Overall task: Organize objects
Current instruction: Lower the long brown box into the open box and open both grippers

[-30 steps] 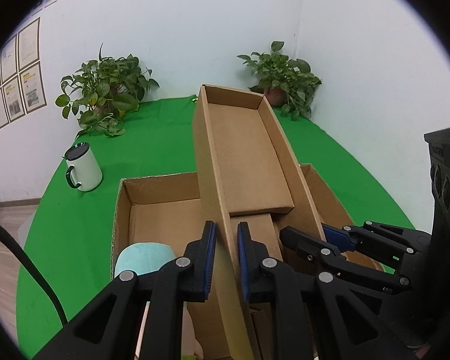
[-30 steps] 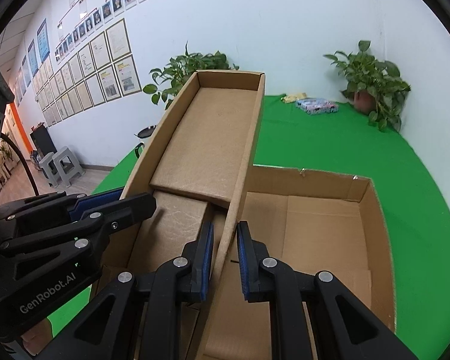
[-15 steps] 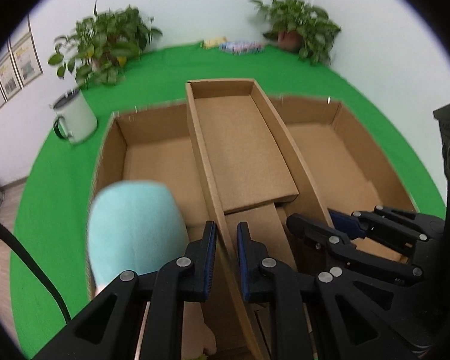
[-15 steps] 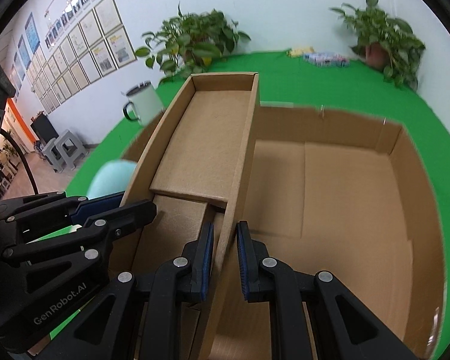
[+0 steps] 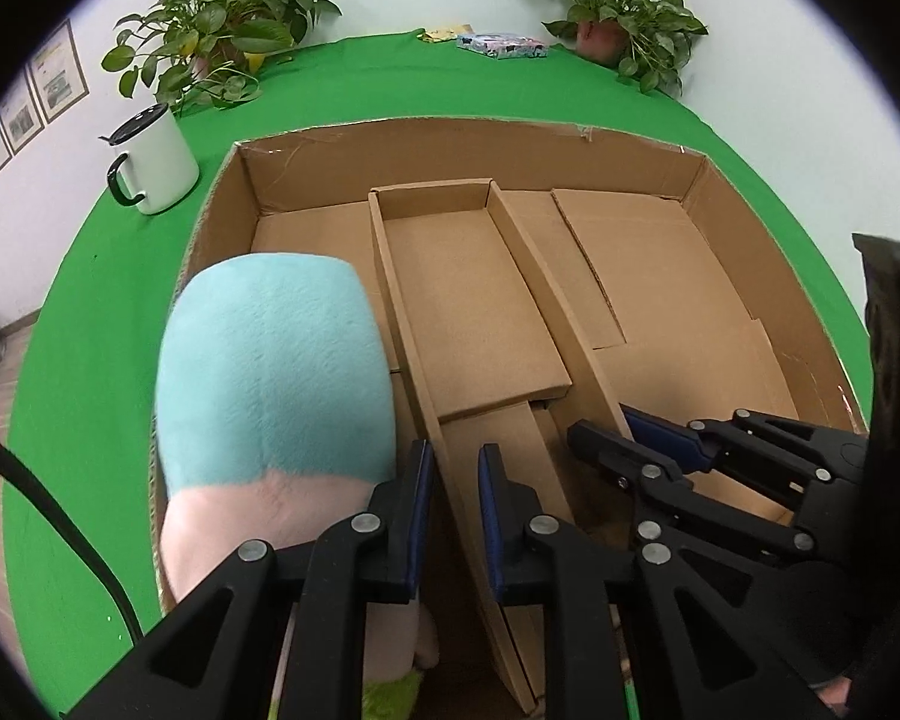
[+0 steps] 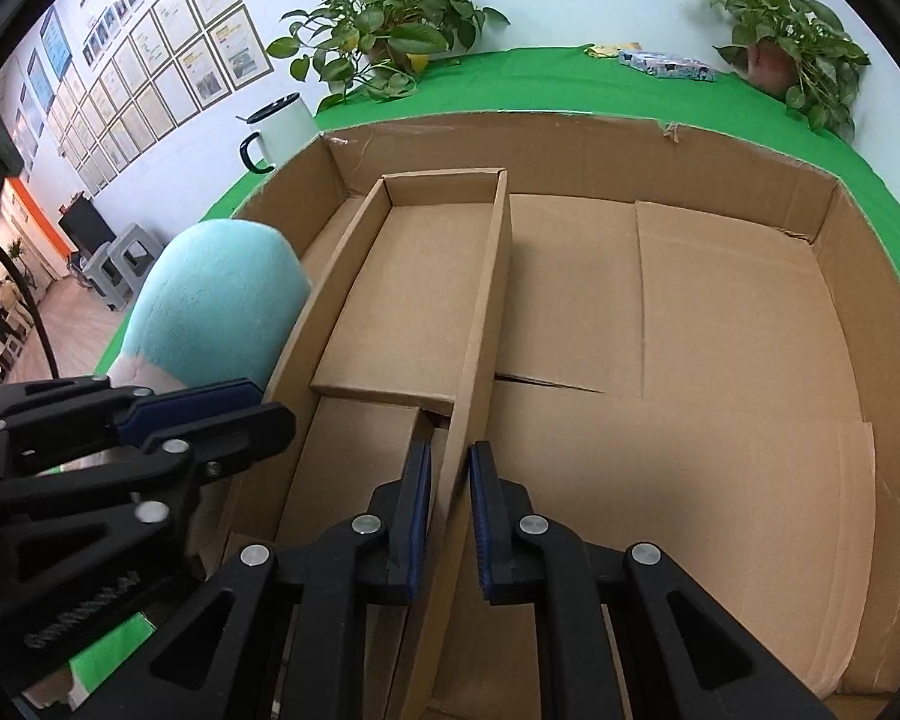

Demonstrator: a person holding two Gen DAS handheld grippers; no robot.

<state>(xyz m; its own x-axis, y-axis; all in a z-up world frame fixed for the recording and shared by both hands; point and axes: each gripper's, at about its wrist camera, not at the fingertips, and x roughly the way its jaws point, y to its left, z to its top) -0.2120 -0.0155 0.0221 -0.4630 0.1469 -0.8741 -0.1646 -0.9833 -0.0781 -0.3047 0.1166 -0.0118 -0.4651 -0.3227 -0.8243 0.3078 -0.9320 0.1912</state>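
Observation:
A narrow open cardboard tray [image 5: 468, 300] [image 6: 408, 294] lies lengthwise inside a large open cardboard box [image 5: 660, 276] [image 6: 720, 324] on the green table. My left gripper [image 5: 455, 516] is shut on the tray's left side wall near its front end. My right gripper [image 6: 450, 516] is shut on the tray's right side wall; it also shows in the left wrist view [image 5: 606, 438]. A teal and pink plush toy [image 5: 270, 378] [image 6: 210, 306] stands in the box left of the tray, touching my left fingers.
A white mug [image 5: 153, 159] [image 6: 276, 126] with a black lid stands left of the box. Potted plants [image 5: 222, 48] [image 5: 618, 30] stand at the back. A small patterned packet [image 5: 501, 45] lies at the back edge.
Both grippers have lowered the tilted tray down into the large box. It now lies nearly flat on the box floor. The plush toy has come into fuller view.

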